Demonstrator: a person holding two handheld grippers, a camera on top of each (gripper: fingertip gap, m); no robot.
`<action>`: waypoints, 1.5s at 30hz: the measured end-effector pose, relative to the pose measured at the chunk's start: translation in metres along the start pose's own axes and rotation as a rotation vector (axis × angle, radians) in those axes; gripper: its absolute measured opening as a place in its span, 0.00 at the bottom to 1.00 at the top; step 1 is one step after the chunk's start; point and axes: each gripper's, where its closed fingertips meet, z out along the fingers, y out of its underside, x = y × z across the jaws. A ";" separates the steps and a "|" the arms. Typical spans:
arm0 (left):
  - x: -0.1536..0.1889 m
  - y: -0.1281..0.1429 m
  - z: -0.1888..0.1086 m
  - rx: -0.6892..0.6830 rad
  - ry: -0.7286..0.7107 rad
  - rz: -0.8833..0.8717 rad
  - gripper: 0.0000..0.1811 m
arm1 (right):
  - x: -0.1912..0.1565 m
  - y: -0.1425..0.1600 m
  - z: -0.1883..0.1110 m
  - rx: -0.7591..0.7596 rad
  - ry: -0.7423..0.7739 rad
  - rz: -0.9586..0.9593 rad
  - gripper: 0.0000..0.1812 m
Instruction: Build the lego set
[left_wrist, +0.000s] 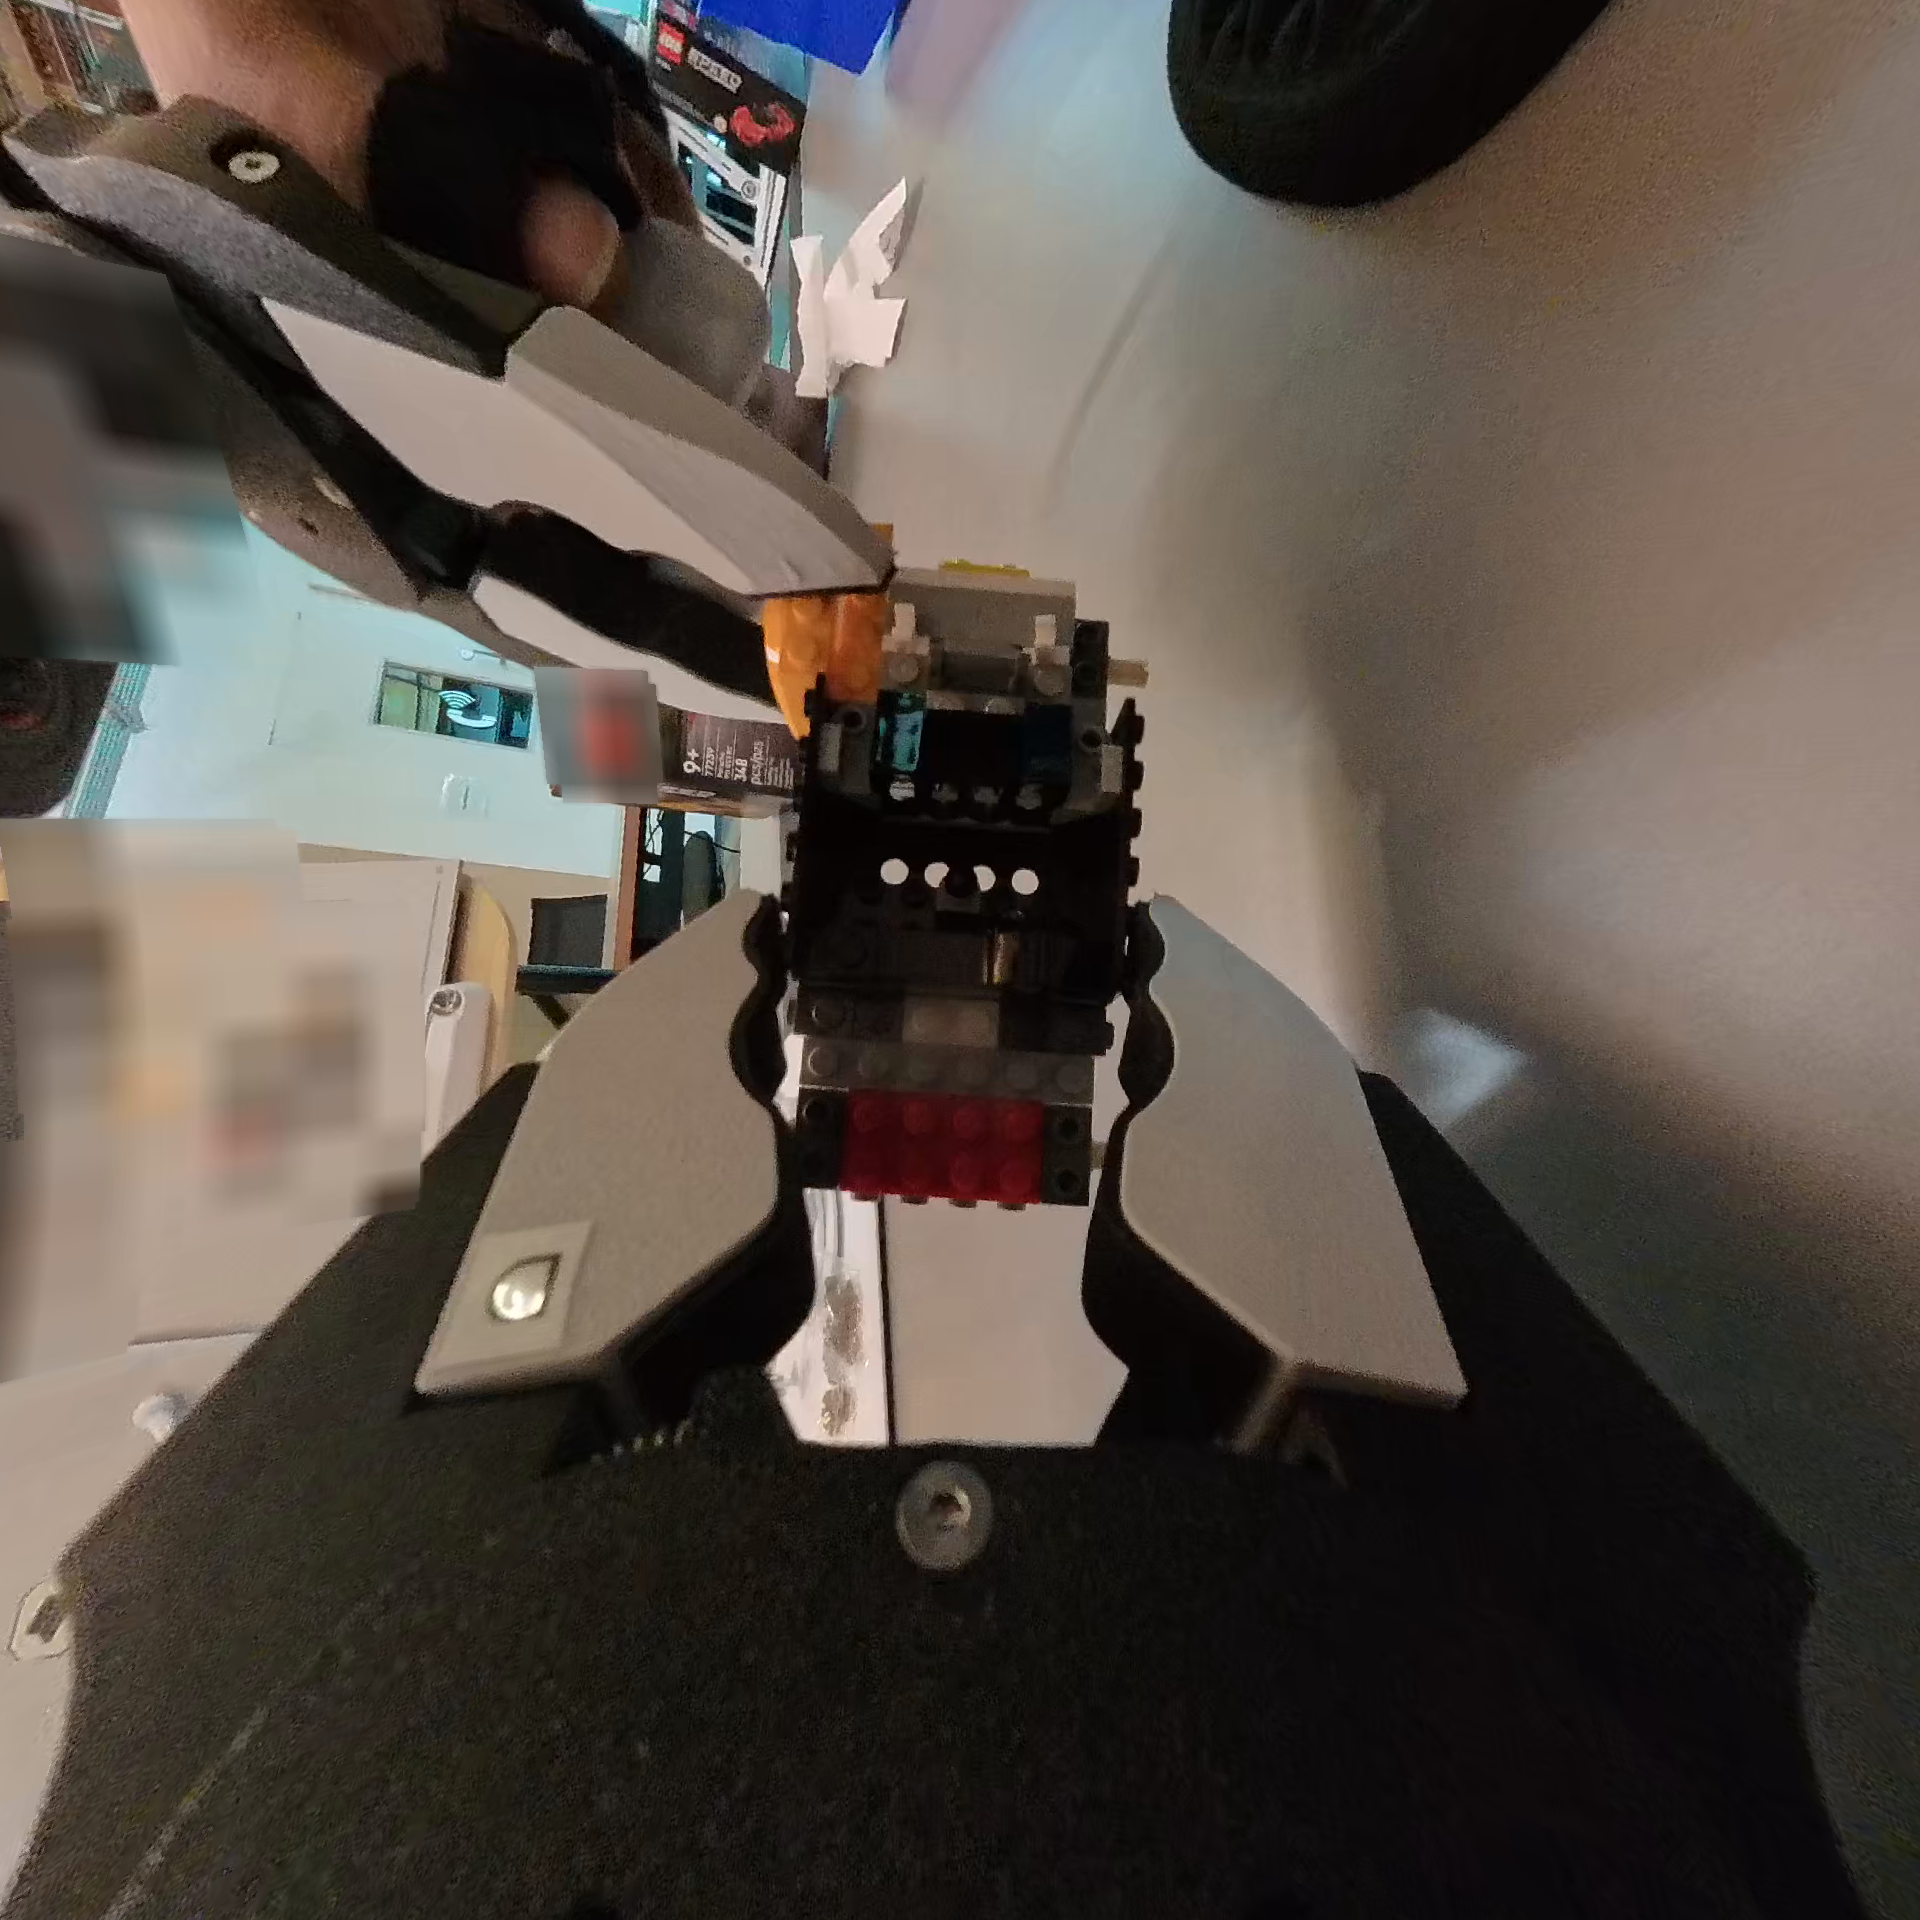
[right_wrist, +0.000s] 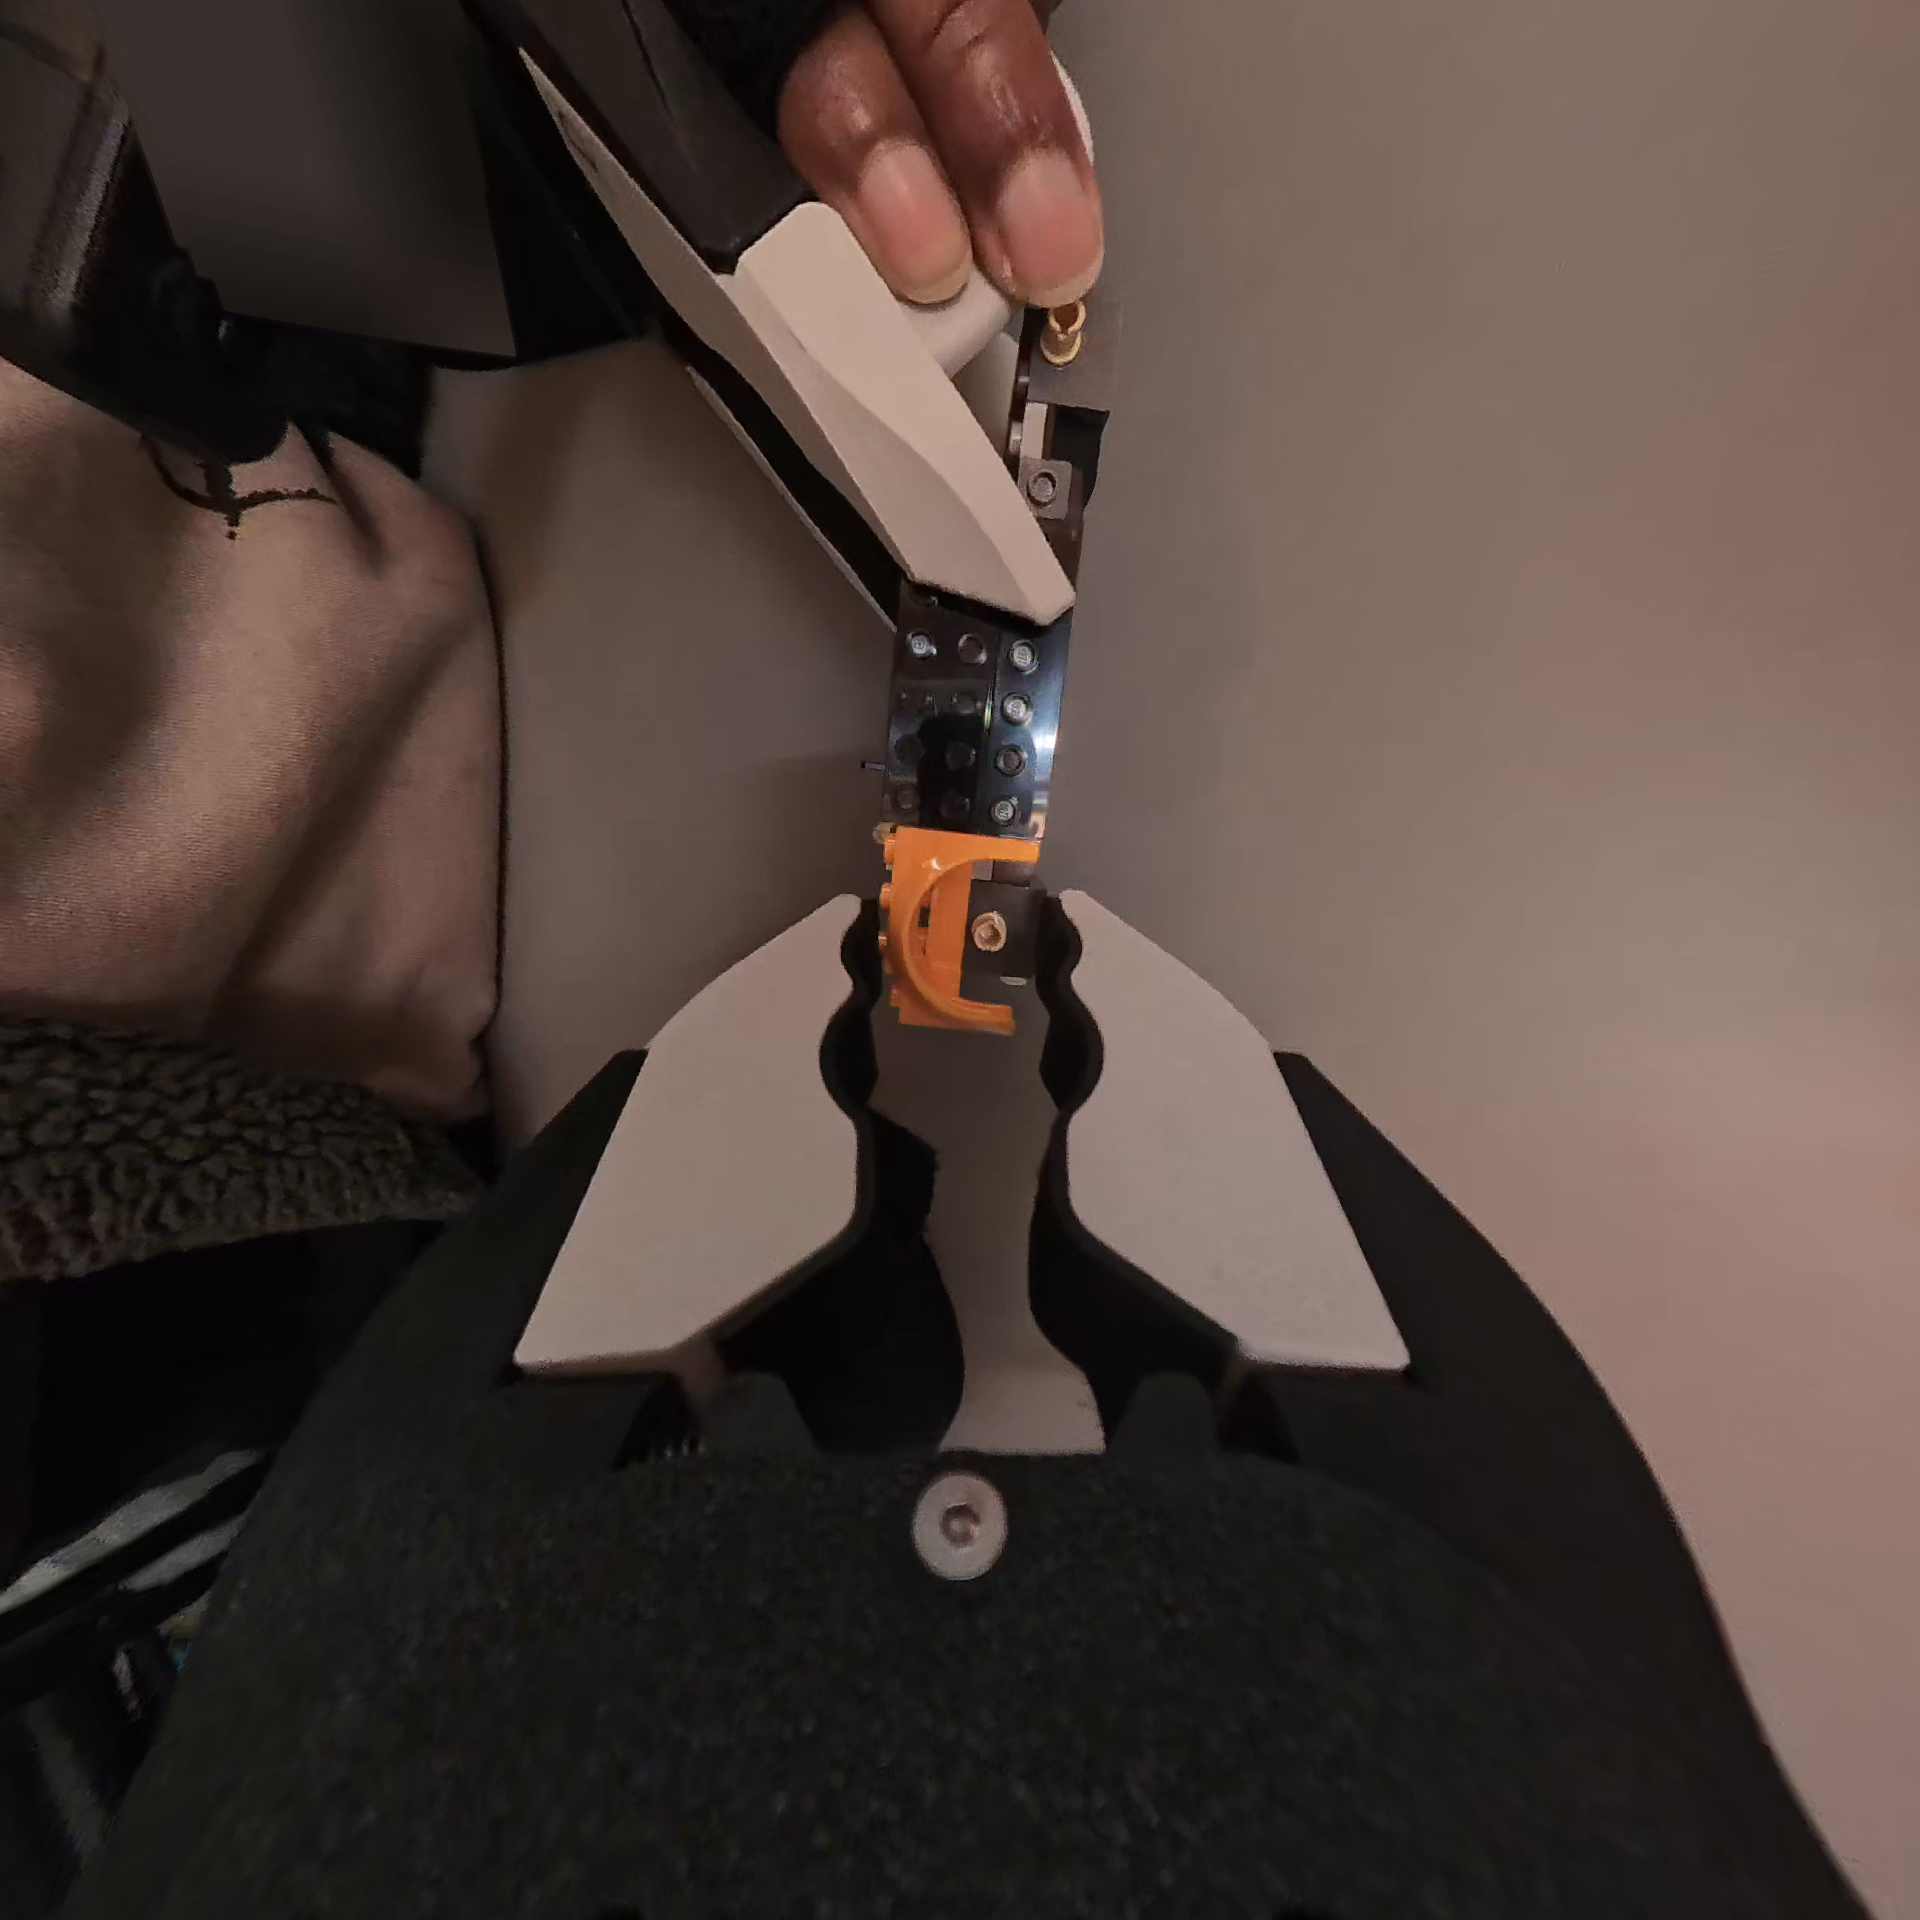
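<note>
My left gripper (left_wrist: 956, 935) is shut on the sides of a black lego car chassis (left_wrist: 956, 914), which has a red plate (left_wrist: 940, 1143) and grey plates at the near end. An orange wheel-arch piece (left_wrist: 821, 644) sits at the chassis's far left corner. My right gripper (left_wrist: 831, 592) reaches in from the upper left onto it. In the right wrist view my right gripper (right_wrist: 956, 925) is shut on the orange arch (right_wrist: 925, 935) at the end of the studded black chassis (right_wrist: 971, 717). The left gripper (right_wrist: 966, 608) holds the chassis from above, with a person's fingers (right_wrist: 956, 156) on it.
The grey tabletop (left_wrist: 1455, 520) lies behind the model. A lego box (left_wrist: 727, 125) and white torn packaging (left_wrist: 852, 291) lie at the far end, and a black round object (left_wrist: 1351, 94) is at the top right. A person's sleeve (right_wrist: 208, 727) fills the left of the right wrist view. There is about 5 centimeters between the tips of the two grippers.
</note>
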 end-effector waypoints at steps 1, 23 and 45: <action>-0.001 0.002 0.000 0.001 0.003 -0.010 0.35 | 0.000 -0.002 0.000 0.028 -0.006 0.011 0.16; -0.066 -0.012 -0.034 0.438 -0.038 -0.807 0.35 | -0.018 -0.070 -0.078 1.081 0.162 0.088 0.20; -0.077 -0.043 -0.082 1.100 0.549 -1.388 0.35 | -0.042 -0.070 -0.079 1.118 0.150 -0.107 0.18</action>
